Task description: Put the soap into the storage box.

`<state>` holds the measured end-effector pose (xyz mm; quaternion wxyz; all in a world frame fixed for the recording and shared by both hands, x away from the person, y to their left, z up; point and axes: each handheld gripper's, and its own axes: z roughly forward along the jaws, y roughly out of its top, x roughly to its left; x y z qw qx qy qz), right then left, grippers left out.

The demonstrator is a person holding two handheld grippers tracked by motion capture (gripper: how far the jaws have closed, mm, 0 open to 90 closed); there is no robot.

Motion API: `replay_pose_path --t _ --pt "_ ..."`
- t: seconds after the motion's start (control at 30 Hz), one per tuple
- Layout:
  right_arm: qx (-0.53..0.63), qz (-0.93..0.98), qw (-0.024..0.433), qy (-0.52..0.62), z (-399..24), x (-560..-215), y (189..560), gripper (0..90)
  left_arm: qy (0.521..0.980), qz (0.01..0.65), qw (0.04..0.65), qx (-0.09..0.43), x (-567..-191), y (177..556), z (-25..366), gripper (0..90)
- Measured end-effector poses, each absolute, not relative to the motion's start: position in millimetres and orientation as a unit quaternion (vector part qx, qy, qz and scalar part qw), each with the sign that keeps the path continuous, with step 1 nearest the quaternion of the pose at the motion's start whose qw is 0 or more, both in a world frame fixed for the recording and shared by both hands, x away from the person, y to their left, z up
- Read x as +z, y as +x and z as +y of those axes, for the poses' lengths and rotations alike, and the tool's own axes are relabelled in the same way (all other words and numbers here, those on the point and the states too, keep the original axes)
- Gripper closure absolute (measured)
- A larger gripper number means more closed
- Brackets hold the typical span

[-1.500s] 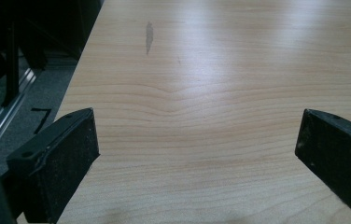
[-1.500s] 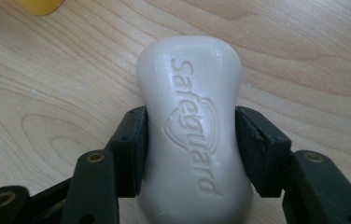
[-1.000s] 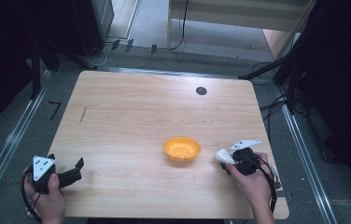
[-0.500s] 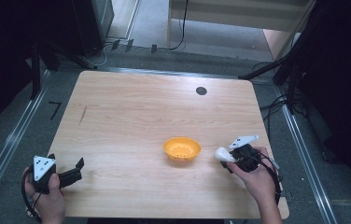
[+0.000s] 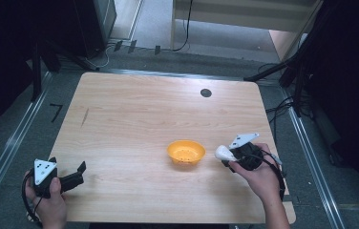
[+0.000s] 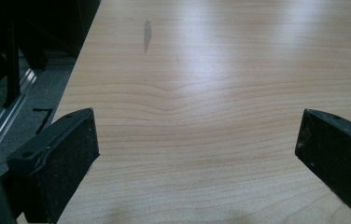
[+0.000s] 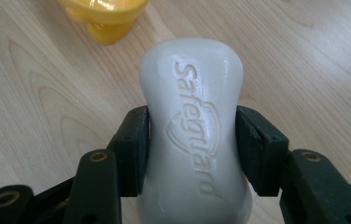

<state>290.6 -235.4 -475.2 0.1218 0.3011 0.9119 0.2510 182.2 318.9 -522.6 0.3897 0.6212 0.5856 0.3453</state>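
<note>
A white bar of soap (image 7: 193,135) with raised lettering is clamped at its waist between the two black jaws of my right gripper (image 7: 192,149), which is shut on it. From above, the soap (image 5: 223,152) sticks out to the left of the right gripper (image 5: 230,155), held a little above the table just right of a small orange bowl (image 5: 185,151). The bowl's yellow-orange base (image 7: 102,14) lies ahead of the soap. My left gripper (image 5: 75,175) rests near the front left corner of the table, and its jaws (image 6: 197,154) stand open over bare wood.
The light wooden table (image 5: 144,114) has a small black round mark (image 5: 205,92) near its far right edge and a dark scuff (image 5: 85,117) at the left. Metal rails (image 5: 5,148) and cables run along the floor on both sides.
My right gripper has risen slightly with the soap and shifted a little toward the bowl. The left gripper has stayed in place.
</note>
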Motion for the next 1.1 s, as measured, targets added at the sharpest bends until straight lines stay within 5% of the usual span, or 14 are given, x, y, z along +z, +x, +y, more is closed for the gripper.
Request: replay_pose_path --t 1.1 --pt "0.261 0.930 0.111 0.233 -192 -455 312 49.5 0.622 0.586 0.390 0.342 -522 182 319 0.0"
